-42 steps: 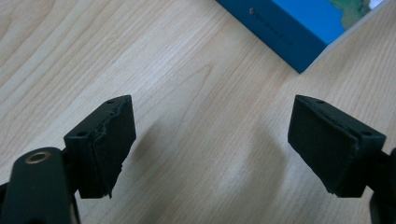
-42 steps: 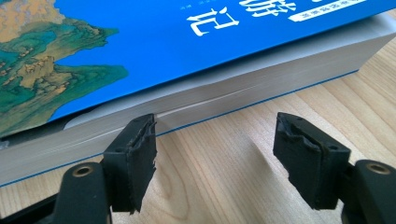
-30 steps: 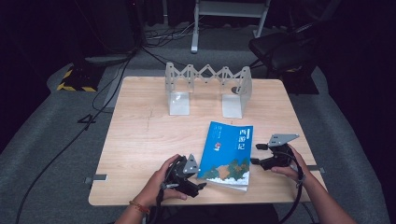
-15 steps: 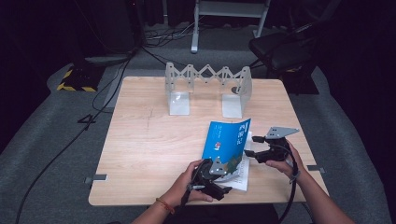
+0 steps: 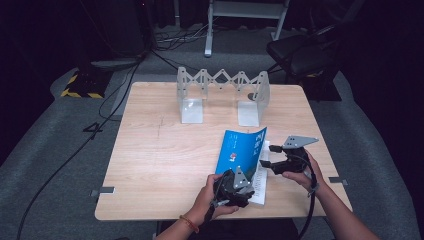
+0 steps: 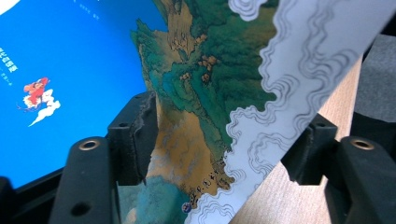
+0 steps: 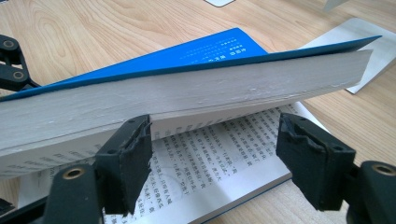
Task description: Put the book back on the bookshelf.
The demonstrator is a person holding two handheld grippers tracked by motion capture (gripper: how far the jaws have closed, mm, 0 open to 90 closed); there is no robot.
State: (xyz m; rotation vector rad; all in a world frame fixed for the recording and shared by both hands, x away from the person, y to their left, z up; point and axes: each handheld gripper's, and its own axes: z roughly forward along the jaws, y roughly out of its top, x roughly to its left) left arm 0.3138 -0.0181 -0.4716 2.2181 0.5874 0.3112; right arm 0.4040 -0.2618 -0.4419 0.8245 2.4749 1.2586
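Blue book (image 5: pixel 243 150) half-lifted — left claw (image 5: pixel 239 184) pinches its near cover edge; right claw (image 5: pixel 267 156) gapes empty just right of the pages.

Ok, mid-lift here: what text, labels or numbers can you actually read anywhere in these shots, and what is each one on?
"4": white marking on the grey floor, left of the table.
Blue book cover: Chinese title characters near its right edge, too small to read in the high view; small white lines in the left gripper view, blurred.
Open page: rows of printed Chinese text, too small to read reliably.
Nothing legible on the folding rack or either hand-held gripper.
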